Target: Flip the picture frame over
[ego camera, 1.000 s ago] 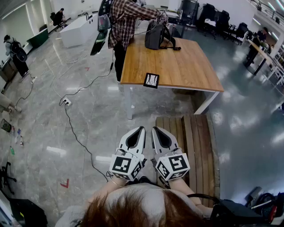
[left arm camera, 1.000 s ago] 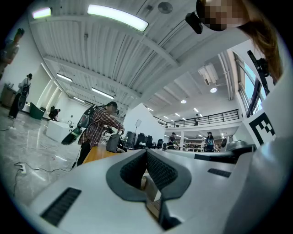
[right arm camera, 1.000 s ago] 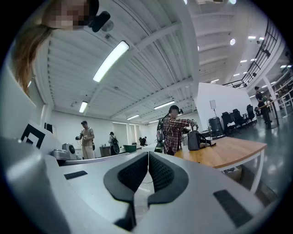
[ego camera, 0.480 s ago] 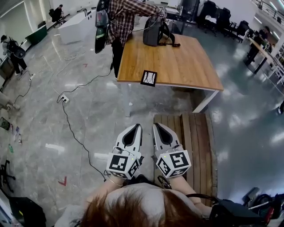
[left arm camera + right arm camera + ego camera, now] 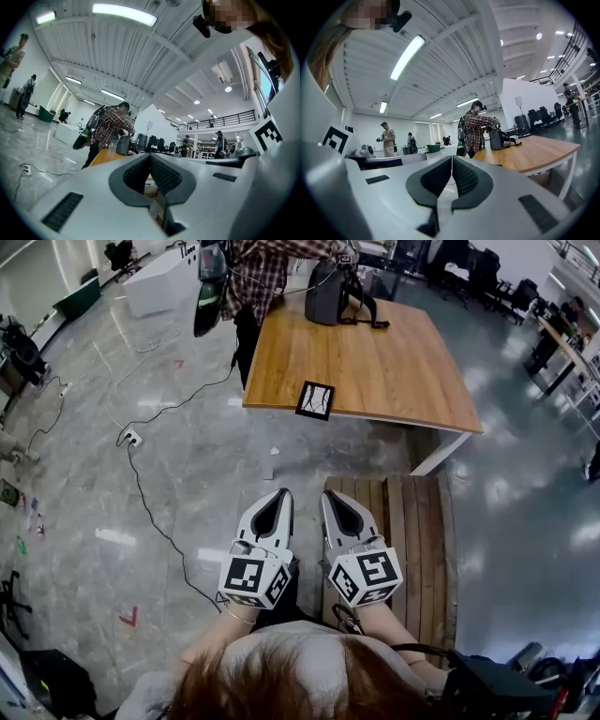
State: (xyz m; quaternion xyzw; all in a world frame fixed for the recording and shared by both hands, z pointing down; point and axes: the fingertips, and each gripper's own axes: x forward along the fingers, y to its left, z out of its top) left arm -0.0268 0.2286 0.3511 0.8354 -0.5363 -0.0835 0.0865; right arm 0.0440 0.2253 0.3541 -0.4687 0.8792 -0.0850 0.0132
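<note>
My two jaw pairs are both pressed together on nothing. My left gripper (image 5: 278,495) and right gripper (image 5: 330,495) hang side by side, well short of the one wooden table (image 5: 394,381). Only the head view shows the single picture frame (image 5: 316,400), lying at the table's near edge. My gripper views show one dark bag (image 5: 499,139) on the table's far end and one person in a plaid shirt (image 5: 477,130) beside it.

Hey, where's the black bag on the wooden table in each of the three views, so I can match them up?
Head view: the black bag is at top centre, on the far end of the table.
Left gripper view: the bag is left of centre, small.
Right gripper view: the bag is right of centre.
Shared landmark: the person in the plaid shirt, right beside it.
</note>
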